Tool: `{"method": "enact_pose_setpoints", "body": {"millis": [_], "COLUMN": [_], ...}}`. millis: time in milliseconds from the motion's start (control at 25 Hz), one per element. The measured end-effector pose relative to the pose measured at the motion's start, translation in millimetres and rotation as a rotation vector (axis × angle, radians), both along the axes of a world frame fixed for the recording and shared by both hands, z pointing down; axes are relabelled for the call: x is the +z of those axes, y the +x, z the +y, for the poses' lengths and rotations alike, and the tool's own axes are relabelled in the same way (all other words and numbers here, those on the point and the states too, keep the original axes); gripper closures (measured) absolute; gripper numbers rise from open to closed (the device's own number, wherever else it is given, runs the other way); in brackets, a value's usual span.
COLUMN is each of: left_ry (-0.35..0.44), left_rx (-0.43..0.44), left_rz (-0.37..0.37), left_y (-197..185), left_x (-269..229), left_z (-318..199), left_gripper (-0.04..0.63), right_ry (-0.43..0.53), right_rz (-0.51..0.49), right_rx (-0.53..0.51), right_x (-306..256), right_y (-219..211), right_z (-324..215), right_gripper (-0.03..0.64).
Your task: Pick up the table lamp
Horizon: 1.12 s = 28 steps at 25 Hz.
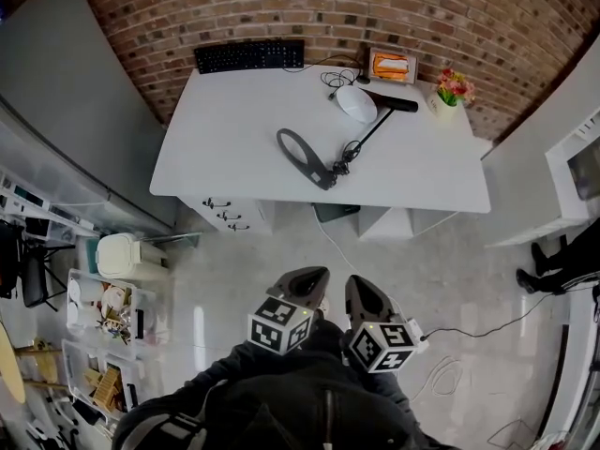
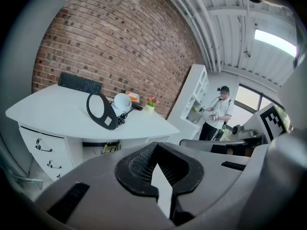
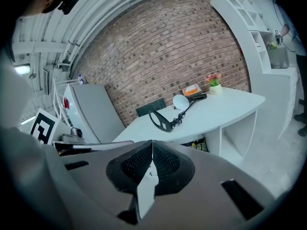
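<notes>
Colour-wise it's pretty simple: the counter [image 1: 234,148] is plain white, up against a red-brown brick wall [image 1: 487,17] with pale mortar lines. The table lamp [image 1: 322,173] has a black base and arm with a white shade. The keyboard [image 1: 249,55] is black and the little box [image 1: 391,65] is orange. The flowers [image 1: 454,84] are pink and red with green leaves, in a pale pot. The left tool [image 2: 156,152] and right tool [image 3: 152,147] are grey with black mesh-patterned pads. Their marker cubes [image 1: 279,324] carry black-and-white squares. The floor [image 1: 450,279] is glossy light grey.
</notes>
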State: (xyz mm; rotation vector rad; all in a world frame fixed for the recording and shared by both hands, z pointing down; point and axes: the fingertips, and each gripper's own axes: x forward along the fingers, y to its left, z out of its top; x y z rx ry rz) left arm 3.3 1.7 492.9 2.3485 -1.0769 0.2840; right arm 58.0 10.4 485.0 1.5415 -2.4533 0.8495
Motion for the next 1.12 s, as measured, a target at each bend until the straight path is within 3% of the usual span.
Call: {"method": "enact_pose_setpoints", "body": {"millis": [680, 1120], "left_ry": [0.008, 0.004], "left_rx": [-0.038, -0.058], "left_rz": [-0.011, -0.008], "left_y": [33, 39], "left_x": [5, 11], "left_z": [-68, -72], "left_gripper": [0.589, 0.589], "right_ry": [-0.001, -0.012], "right_rz": [-0.023, -0.044], "right_rx": [-0.016, -0.032], "right_x": [7, 13], "right_y": [39, 44], "right_z": [-73, -77], "right_gripper": [0.606, 0.606]}}
